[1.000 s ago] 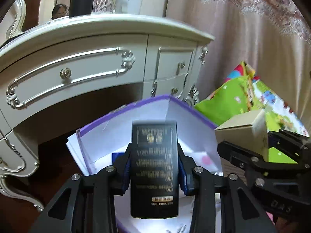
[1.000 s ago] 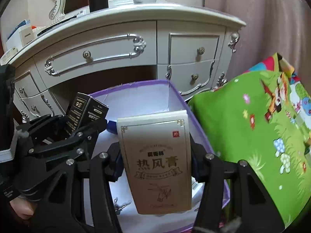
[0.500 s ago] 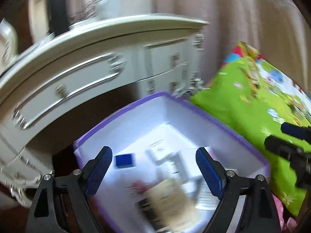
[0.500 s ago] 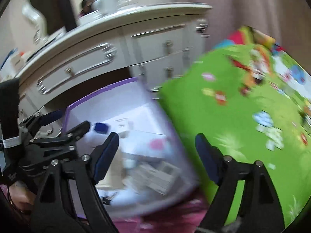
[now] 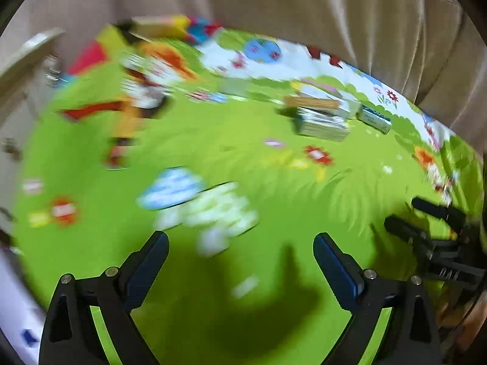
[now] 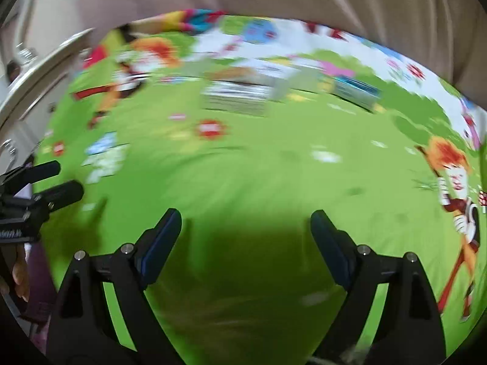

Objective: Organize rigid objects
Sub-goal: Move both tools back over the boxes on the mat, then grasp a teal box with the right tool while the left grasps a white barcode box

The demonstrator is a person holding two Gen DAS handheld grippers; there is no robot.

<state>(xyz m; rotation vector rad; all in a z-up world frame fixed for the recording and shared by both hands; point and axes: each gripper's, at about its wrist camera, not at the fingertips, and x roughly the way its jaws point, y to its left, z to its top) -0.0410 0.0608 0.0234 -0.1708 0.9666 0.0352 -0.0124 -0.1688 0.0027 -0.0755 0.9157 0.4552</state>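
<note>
Both views are motion-blurred. Several small cartons (image 5: 322,115) lie in a loose pile on the far side of a green play mat (image 5: 274,182), with a teal box (image 5: 374,119) just right of them. My left gripper (image 5: 240,243) hangs over the mat, jaws still opening, nothing between them. My right gripper (image 6: 245,216) is also over the mat, jaws opening and empty. In the right wrist view the cartons (image 6: 237,97) and the teal box (image 6: 356,89) sit far ahead. Each gripper shows at the edge of the other's view: right gripper (image 5: 426,228), left gripper (image 6: 45,182).
A corner of the white purple-rimmed box (image 5: 15,298) shows at lower left. The cream dresser (image 6: 36,70) stands left of the mat, and a beige curtain (image 5: 304,6) hangs behind it. A person's hand (image 6: 18,273) holds the left gripper.
Both grippers let go of their cartons, the black one and the tan one, over the white box and opened. Both then swung right, away from the dresser and box, over the green mat.
</note>
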